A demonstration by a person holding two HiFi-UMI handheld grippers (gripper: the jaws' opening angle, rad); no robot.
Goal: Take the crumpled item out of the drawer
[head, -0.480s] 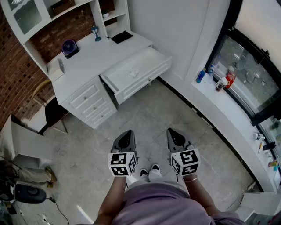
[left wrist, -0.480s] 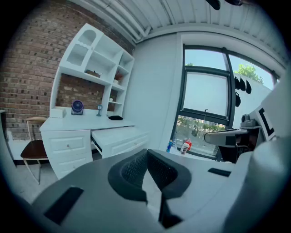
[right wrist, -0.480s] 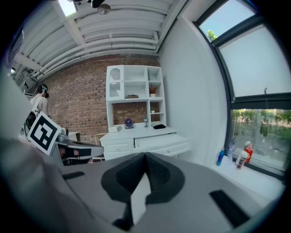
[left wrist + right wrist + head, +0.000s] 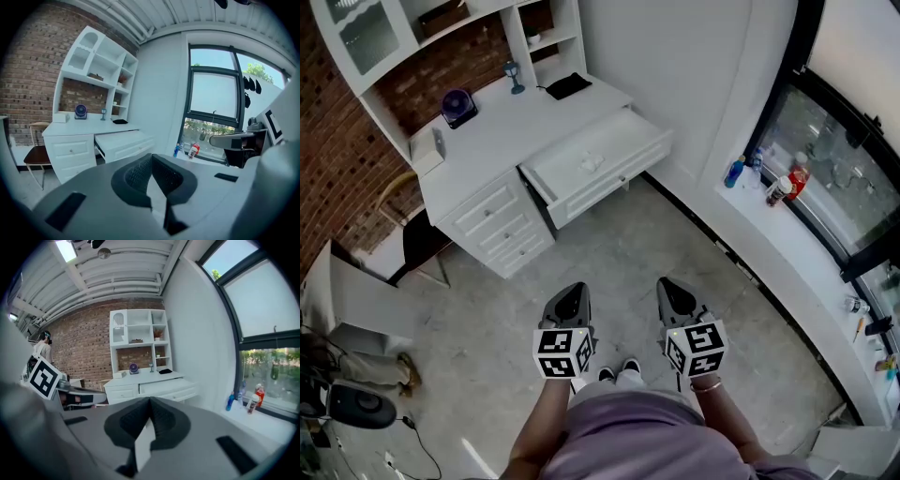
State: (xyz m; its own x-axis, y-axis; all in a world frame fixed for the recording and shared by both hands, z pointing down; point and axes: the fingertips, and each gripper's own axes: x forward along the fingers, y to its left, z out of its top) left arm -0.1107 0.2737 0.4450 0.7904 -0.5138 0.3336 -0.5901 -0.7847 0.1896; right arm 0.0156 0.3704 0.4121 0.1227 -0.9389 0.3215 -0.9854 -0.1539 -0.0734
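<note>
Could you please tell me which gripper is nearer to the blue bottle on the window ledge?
Right. The right gripper sits across the floor from the blue bottle; the left gripper is beyond it, farther away.

The counter [image 4: 502, 141] is plain white, as are its open drawer [image 4: 623, 173] and the crumpled item [image 4: 591, 162], white on white. The wall [image 4: 328, 169] is red-brown brick with pale mortar lines. Near the counter's back edge sits a purple fan [image 4: 457, 105]; at its far right corner lies a flat black thing [image 4: 568, 85]. The floor [image 4: 619, 258] is pale grey, faintly mottled. The left tool [image 4: 573, 289] and right tool [image 4: 667, 283] are dark grey, and the cube [image 4: 562, 352] on each has black-and-white square markers. One bottle [image 4: 732, 172] is blue.
</note>
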